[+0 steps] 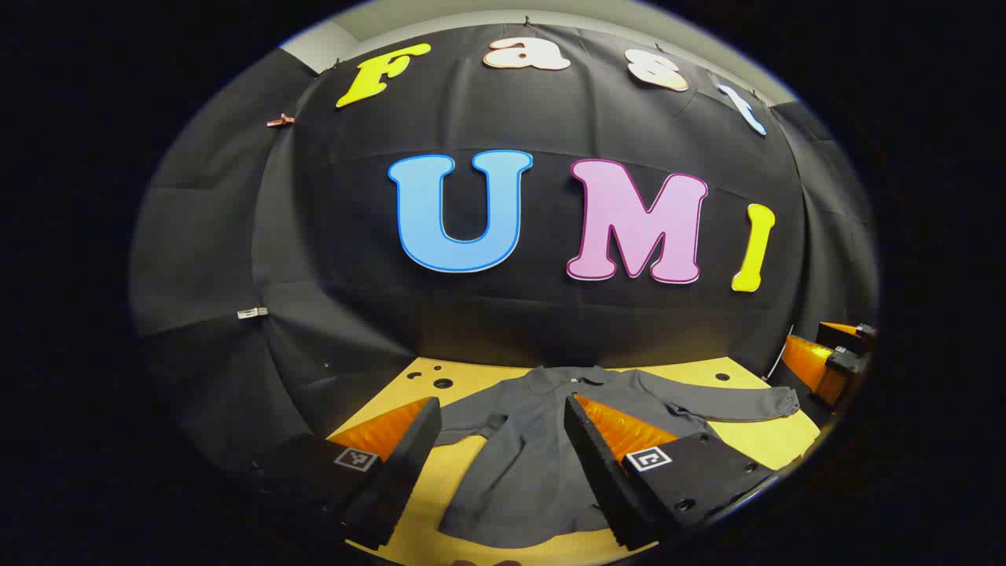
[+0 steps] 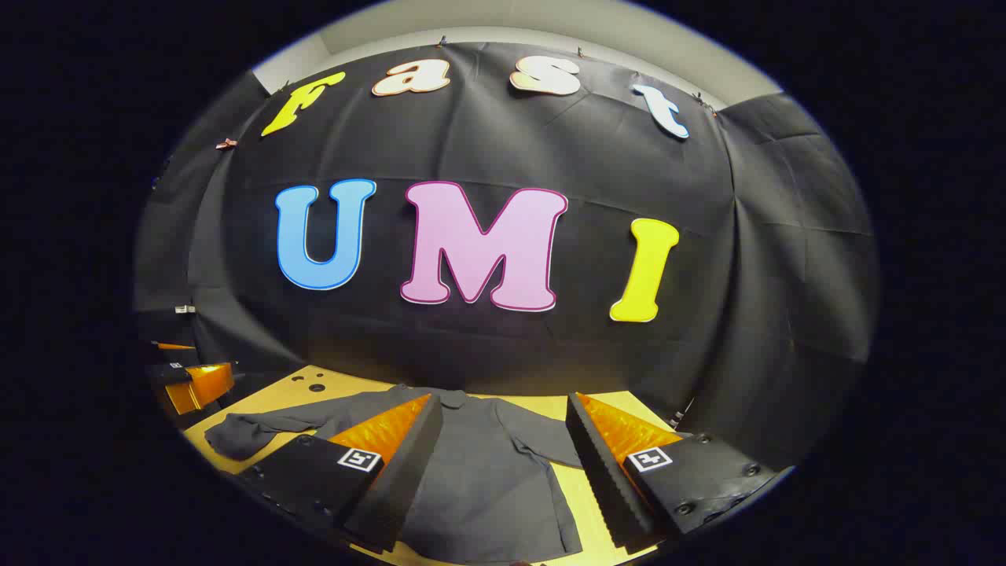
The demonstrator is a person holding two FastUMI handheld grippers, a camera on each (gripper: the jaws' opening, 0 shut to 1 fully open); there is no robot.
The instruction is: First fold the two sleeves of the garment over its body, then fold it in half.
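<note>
A dark grey long-sleeved shirt [image 1: 519, 472] lies flat on the yellow table [image 1: 774, 442], collar toward the back wall. In the left gripper view one sleeve [image 1: 747, 405] stretches out to the right. The left gripper [image 1: 500, 403] hovers open over the shirt's body, gripping nothing. In the right gripper view the shirt [image 2: 487, 479] lies below the open right gripper [image 2: 503, 401], and a sleeve [image 2: 244, 435] reaches out to the left. Each view also catches the other gripper off to the side: the right gripper [image 1: 833, 360] and the left gripper [image 2: 192, 381].
The yellow table [image 2: 585, 491] has a few round holes [image 1: 442, 383] near its back left corner. Black cloth walls close in the table at the back and on both sides. Bare tabletop lies on either side of the shirt.
</note>
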